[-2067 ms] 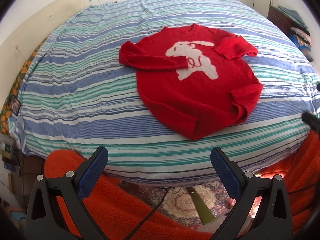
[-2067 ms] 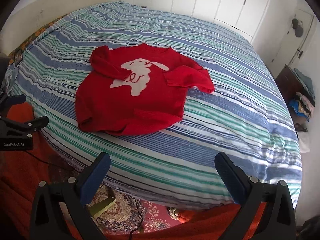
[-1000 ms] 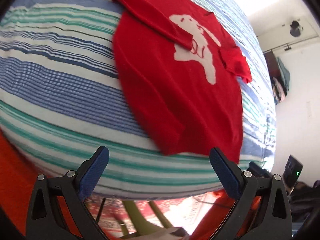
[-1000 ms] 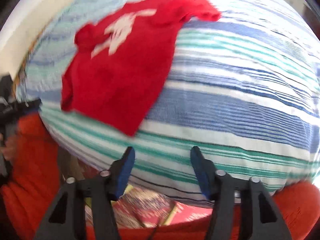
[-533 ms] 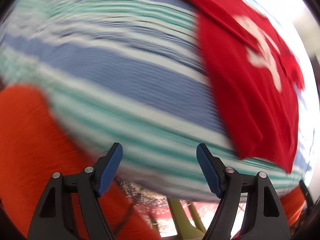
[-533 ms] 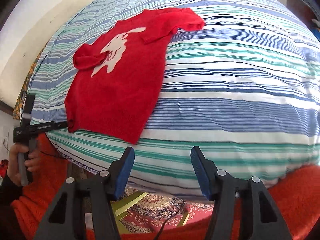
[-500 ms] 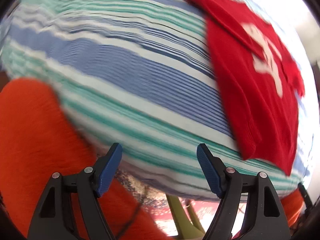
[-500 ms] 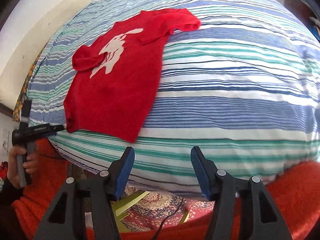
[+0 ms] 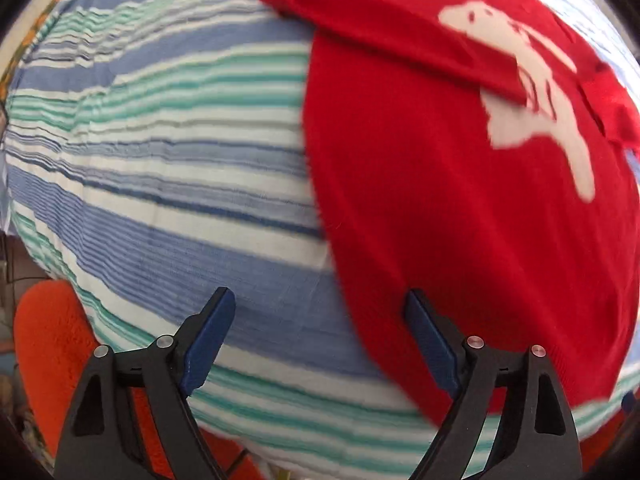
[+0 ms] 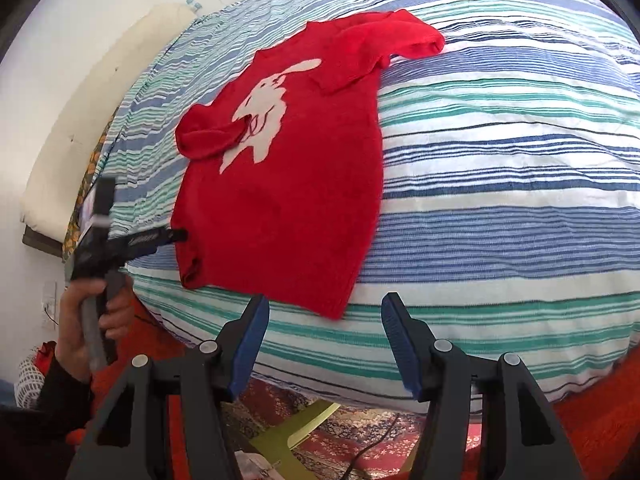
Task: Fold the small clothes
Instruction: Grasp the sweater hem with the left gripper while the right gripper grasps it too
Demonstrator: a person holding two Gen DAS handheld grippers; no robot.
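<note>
At the near edge of the bed [image 10: 500, 240], both grippers hung just off the mattress with the red sweater [image 10: 288, 184] lying ahead of them. It lay flat, picture side up, on the striped cover, its hem toward the near edge and its neck toward the far side, so its long axis ran away from the person. Both sleeves were already folded in across the chest.

From the right wrist view, the right gripper [image 10: 324, 320] sat just short of the hem's right corner, which reached almost down between its fingertips. Its jaws stood about half open and held nothing, the blue pads clear of the cloth.

Further left along the same edge, the left gripper [image 10: 176, 235] pointed in at the hem's left corner, its tip touching or nearly touching the side seam; I could not tell which. A hand [image 10: 92, 320] gripped its handle. In its own camera, the left gripper [image 9: 320, 316] had its jaws wide, having just been opening a little, with only striped cover between them and the sweater's [image 9: 460, 200] left edge passing just beside the right-hand finger.

Judged from this, each hand was lined up with its own hem corner, the likely next grasp points for folding the bottom up toward the neck. The right looked slightly nearer.
</note>
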